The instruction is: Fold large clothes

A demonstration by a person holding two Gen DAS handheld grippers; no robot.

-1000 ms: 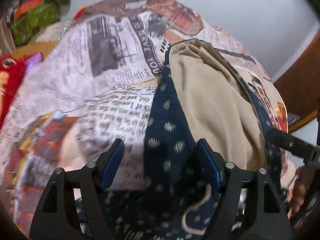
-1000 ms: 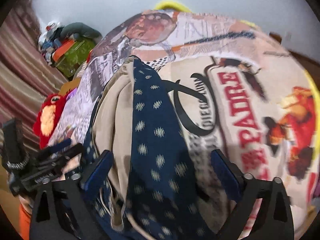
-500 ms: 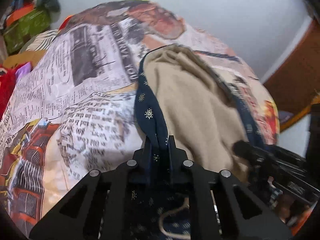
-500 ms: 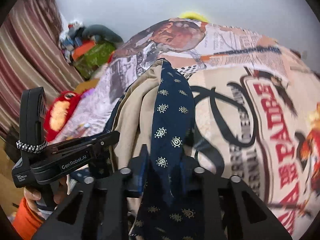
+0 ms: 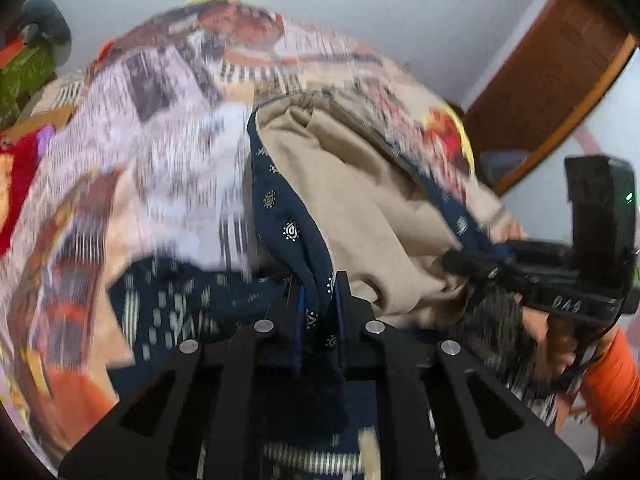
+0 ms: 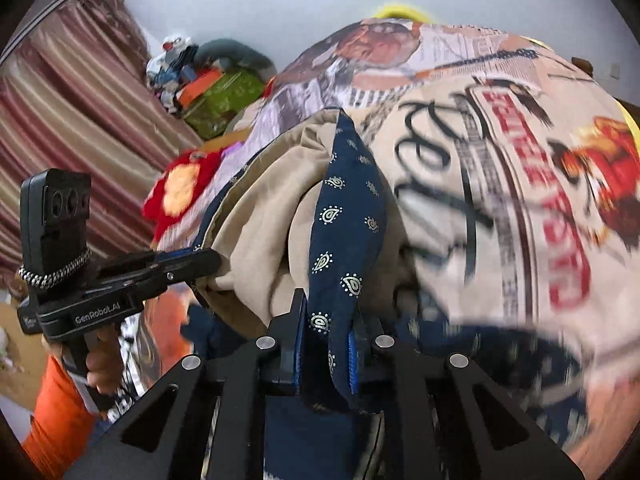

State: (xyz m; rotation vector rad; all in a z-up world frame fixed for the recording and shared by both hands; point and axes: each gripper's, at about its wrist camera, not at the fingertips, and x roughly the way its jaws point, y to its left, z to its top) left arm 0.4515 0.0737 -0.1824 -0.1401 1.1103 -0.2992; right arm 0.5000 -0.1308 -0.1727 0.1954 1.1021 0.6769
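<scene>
Left gripper has its fingers pressed together on a navy patterned edge of the garment, pinching the fold right at the tips. Right gripper is doing the same thing, fingers clamped on the other navy strip, which runs up and away from the tips toward the far end of the cloth. The garment is navy with little paisley-type motifs outside and a plain beige lining inside, and it's slung between the two grippers with the beige side bunched in the middle, lying on the bed.

Each gripper shows up in the other's camera: the right one sits off to the right in the left wrist view, held in a hand with an orange sleeve, and the left one is at lower left in the right wrist view, tips buried in the fabric.

Underneath is a newspaper-print bedsheet with big red lettering. Striped curtain on the left, a red plush toy beside the bed, a pile of clutter with a green bag further back. Left view is pretty motion-blurred.
</scene>
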